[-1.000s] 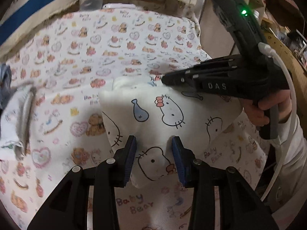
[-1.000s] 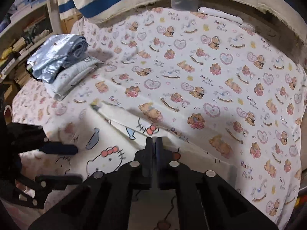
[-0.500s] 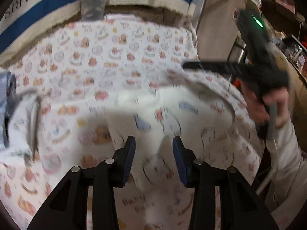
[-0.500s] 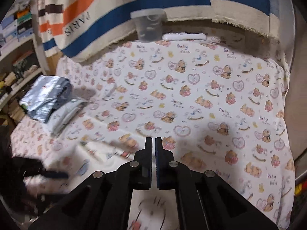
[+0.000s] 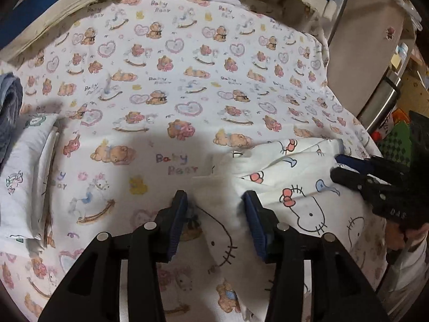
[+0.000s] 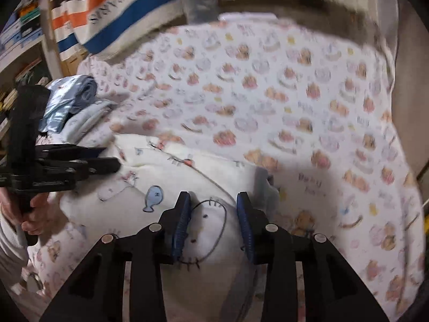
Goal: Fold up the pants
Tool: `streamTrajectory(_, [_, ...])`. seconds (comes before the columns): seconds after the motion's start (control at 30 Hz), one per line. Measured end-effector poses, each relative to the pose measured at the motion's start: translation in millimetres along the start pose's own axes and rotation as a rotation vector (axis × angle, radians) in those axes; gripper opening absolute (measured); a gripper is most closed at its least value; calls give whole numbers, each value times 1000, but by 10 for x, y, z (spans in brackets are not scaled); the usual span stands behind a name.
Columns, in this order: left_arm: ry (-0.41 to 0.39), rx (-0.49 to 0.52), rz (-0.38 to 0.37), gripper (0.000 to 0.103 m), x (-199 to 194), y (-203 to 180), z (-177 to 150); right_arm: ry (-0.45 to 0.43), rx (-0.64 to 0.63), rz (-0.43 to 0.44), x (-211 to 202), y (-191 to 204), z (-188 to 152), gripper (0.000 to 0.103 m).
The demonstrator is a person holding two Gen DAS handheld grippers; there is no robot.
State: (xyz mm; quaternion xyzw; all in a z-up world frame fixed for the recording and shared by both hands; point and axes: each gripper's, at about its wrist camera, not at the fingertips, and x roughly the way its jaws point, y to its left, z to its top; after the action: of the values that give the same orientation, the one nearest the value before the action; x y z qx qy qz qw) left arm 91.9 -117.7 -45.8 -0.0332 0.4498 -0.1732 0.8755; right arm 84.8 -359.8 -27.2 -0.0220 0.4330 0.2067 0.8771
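On the near right of the bed, we see the white cat-print cotton pants (image 5: 300, 190) lying in a soft, bunched fold on the white bedsheet printed with bears, hearts and rocking horses (image 5: 187, 61). Our left gripper (image 5: 214, 222), black with blue ribbed pads, hangs just over the near left corner of the pants — its jaws are apart and opening, with a flap of the white cloth between them but neither pad pressing on it. From this view the right gripper (image 5: 346, 169) reaches in from the right edge, its tips at the far right edge of the pants, with a hand (image 5: 407, 237) in a pale sleeve wrapped round its grip.

The right wrist view is blurred. There the right gripper (image 6: 214, 225) stands above a cat face drawn on the pants (image 6: 187, 177); its jaws are apart and opening too, the fabric lying between and below the pads, unpinched as far as we can tell. The left gripper (image 6: 107, 158) comes in from the left edge, tips over the left side of the pants.

At the far left of the bed sits a stack of folded clothes (image 6: 72, 107) — shiny pale blue on top, white printed pieces beneath. A striped blue, orange and cream cloth (image 6: 112, 18) hangs behind the bed's far edge.
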Motion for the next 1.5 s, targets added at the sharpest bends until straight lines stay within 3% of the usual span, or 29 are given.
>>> streamTrajectory(0.17, [-57, 50, 22, 43, -211, -116, -48, -76, 26, 9, -258, -12, 1, 40])
streamTrajectory(0.2, [-84, 74, 28, 49, -314, -168, -76, -115, 39, 7, -381, -19, -21, 45])
streamTrajectory(0.27, [-137, 105, 29, 66, -507, -253, -141, -176, 78, 16, -587, -34, -86, 77])
streamTrajectory(0.3, [-166, 112, 32, 73, -599, -284, -179, -207, 93, 22, -686, -33, -135, 77])
streamTrajectory(0.4, [-212, 174, 41, 76, -786, -420, -303, -237, 53, -2, -868, 82, -287, 77])
streamTrajectory(0.53, [-155, 231, -23, 78, -794, -613, -350, -145, 92, -59, -871, 113, -394, 77])
streamTrajectory(0.67, [-127, 346, -101, 85, -719, -909, -383, -132, 270, 33, -955, -106, -594, 77])
streamTrajectory(0.77, [7, 435, -183, 86, -492, -1135, -350, -76, 432, 201, -881, -340, -736, 77])
streamTrajectory(0.9, [4, 600, -128, 86, -359, -1463, -299, -7, 609, 309, -734, -611, -822, 77])
streamTrajectory(1.0, [47, 689, -80, 86, -153, -1676, -268, -4, 627, 338, -698, -647, -799, 77])
streamTrajectory(1.17, [81, 753, -31, 86, 124, -1853, -320, 7, 658, 409, -636, -676, -737, 77])
streamTrajectory(1.23, [81, 758, -7, 73, 179, -1868, -342, 11, 669, 410, -626, -704, -724, 77])
streamTrajectory(1.27, [79, 757, 6, 49, 209, -1861, -334, 13, 670, 400, -626, -714, -716, 77])
streamTrajectory(1.37, [59, 675, -21, 21, 147, -1746, -228, 49, 662, 369, -613, -738, -694, 77])
streamTrajectory(1.5, [43, 521, -141, 15, 20, -1483, -94, 94, 670, 426, -536, -717, -682, 77])
